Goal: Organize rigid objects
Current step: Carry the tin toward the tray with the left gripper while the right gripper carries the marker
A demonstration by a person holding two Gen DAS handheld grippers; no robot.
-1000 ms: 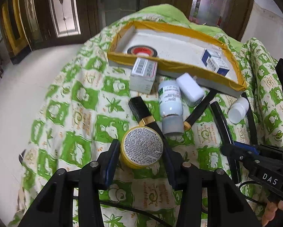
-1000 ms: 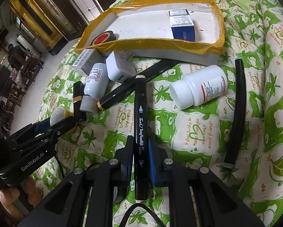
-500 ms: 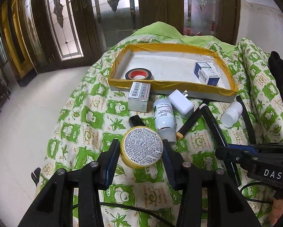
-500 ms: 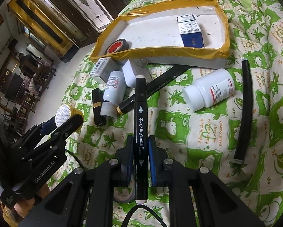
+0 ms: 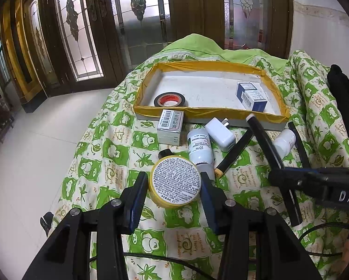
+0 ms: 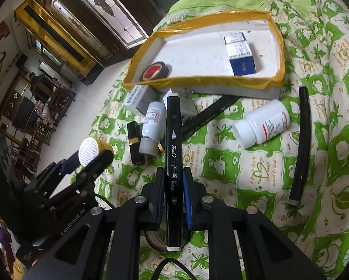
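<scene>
- We've got the black marker (image 6: 173, 163) clamped in the right tool (image 6: 173, 186), long axis running straight out along the fingers, cap end aimed at the tray (image 6: 273, 79).
- The round yellow tin (image 5: 175, 181) is pinched in the left tool (image 5: 172, 193), label face toward the camera, held clear of the green-patterned cover (image 5: 99, 163).
- The tray sits dead ahead of both tools, past the loose clutter; the tape roll (image 5: 169, 99) and blue box (image 5: 251, 95) lie inside it.
- The marker's tip looks nearer the tray's front wall, so we reckon the right goes first.
- The white pill bottle (image 6: 263, 123) and white vial (image 6: 152, 126) lie on the cover, between us and the tray.
</scene>
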